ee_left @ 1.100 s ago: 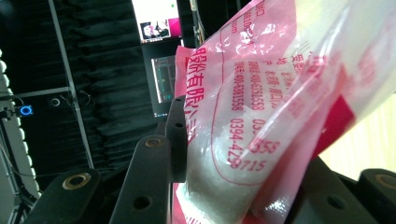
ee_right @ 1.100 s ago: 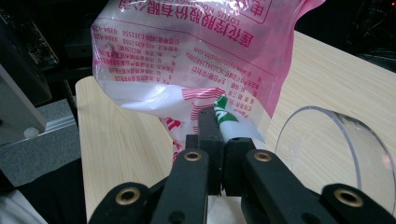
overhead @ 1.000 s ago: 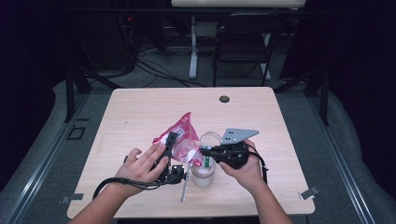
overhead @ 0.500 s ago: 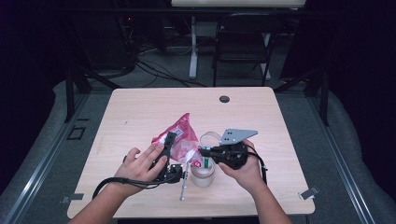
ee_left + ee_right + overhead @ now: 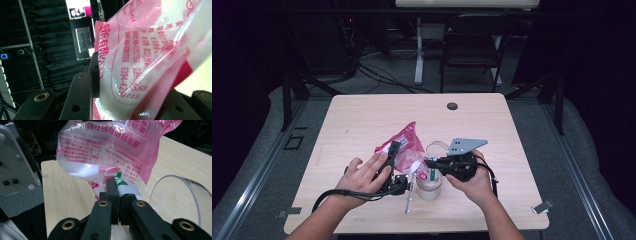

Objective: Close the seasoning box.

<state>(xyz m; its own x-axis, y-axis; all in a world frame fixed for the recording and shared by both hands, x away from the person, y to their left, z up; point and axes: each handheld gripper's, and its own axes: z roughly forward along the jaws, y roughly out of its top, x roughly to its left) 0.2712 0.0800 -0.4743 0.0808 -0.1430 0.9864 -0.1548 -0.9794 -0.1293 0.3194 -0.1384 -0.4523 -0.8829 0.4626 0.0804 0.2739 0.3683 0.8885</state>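
I hold a pink bag point(image 5: 406, 148) with both my claws, right above the clear cup point(image 5: 430, 186) that stands on the wooden table point(image 5: 492, 125). The bag has red writing on it and white powder inside.

My left claw point(image 5: 393, 150) sits just left of the cup. Its two black jaws are clamped on the fat side of the bag point(image 5: 140, 65) — the bag bulges between them and keeps them apart.

My right claw point(image 5: 430, 161) is just above the cup, and my right hand point(image 5: 472, 181) is on the cup's right side. Its jaws are squeezed tight together on a small corner of the bag point(image 5: 110, 152), where there is a bit of green and white print. The corner hangs low, close over the cup's round rim point(image 5: 175, 195).

A thin metal stick point(image 5: 409, 197) lies flat on the table, just left of the cup — I can't tell if it touches. A small dark round spot point(image 5: 452, 106) is on the table far behind the cup.
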